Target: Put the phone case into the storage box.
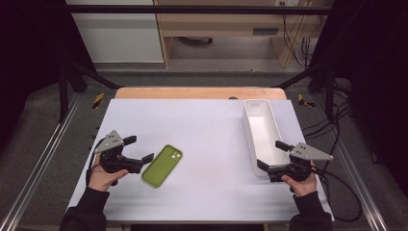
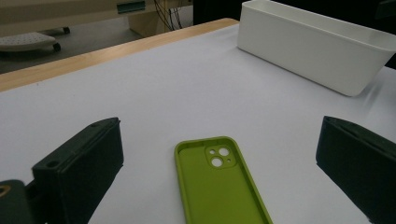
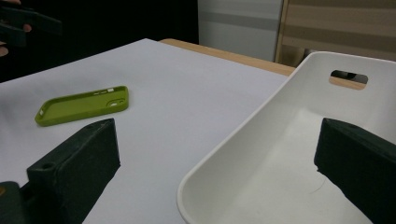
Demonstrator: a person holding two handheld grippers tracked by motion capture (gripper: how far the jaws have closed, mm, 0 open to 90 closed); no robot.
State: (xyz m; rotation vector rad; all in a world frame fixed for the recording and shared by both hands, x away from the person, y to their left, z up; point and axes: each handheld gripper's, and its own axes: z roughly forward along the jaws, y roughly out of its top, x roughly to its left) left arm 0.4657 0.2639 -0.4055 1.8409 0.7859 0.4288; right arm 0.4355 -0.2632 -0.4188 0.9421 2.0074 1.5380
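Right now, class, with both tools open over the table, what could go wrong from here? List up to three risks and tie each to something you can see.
1. The green phone case lies flat on the smooth white table; the open left tool may push it along rather than grip it.
2. The open right tool straddles the near end of the white bin; closing or lifting there could tip or drag it.
3. The case is soft-looking, so a pinch might bend it.

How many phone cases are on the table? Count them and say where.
1. The green phone case lies flat on the white table, just ahead of the left gripper.
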